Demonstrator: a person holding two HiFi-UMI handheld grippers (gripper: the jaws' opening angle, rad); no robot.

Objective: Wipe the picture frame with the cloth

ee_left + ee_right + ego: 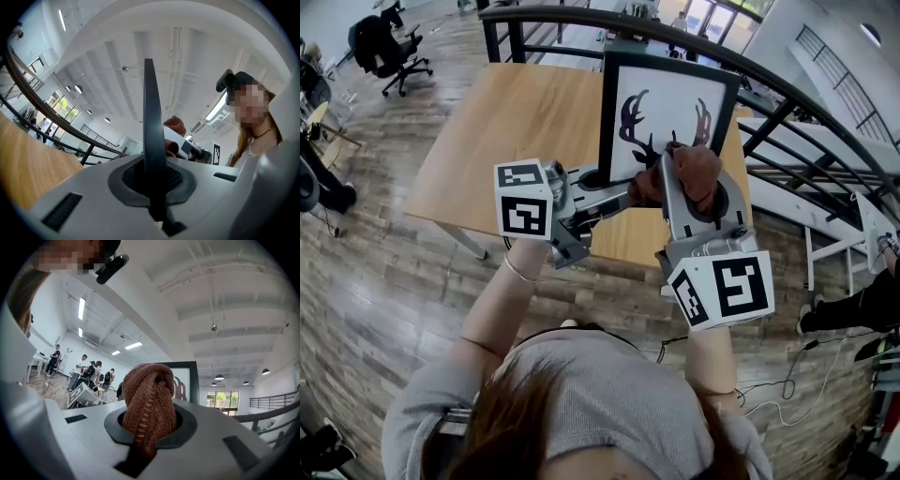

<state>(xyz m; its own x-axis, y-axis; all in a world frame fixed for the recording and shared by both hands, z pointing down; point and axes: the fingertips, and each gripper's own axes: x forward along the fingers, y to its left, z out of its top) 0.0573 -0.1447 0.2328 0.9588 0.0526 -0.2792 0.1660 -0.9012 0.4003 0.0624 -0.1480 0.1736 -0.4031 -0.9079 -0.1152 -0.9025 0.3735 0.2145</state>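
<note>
The left gripper's point(152, 190) fingers point(93, 187) are clamped on the thin black edge of the black-rimmed picture frame point(151, 131), which rises edge-on straight up out of them in the left gripper view. From the head view, this left gripper point(617, 197) grips the frame at its lower left corner.

The right gripper's point(150, 434) fingers point(225, 437) are closed tight on a bunched reddish-brown knitted cloth point(150, 399), whose folded wad bulges out above them. In the head view the right gripper point(686, 178) holds that cloth point(698, 171) at the lower right part of the picture frame point(667, 94); whether the cloth presses on the glass cannot be told.

The frame stands upright over the near edge of the light wooden table point(525, 122), its white picture showing a dark antlered deer head and facing the person. Its bottom rail is hidden behind the two grippers.

A curved black metal railing point(694, 37) runs past the table's far side. A black office chair point(389, 47) stands on the wooden floor point(384, 281) well away at the upper left.
</note>
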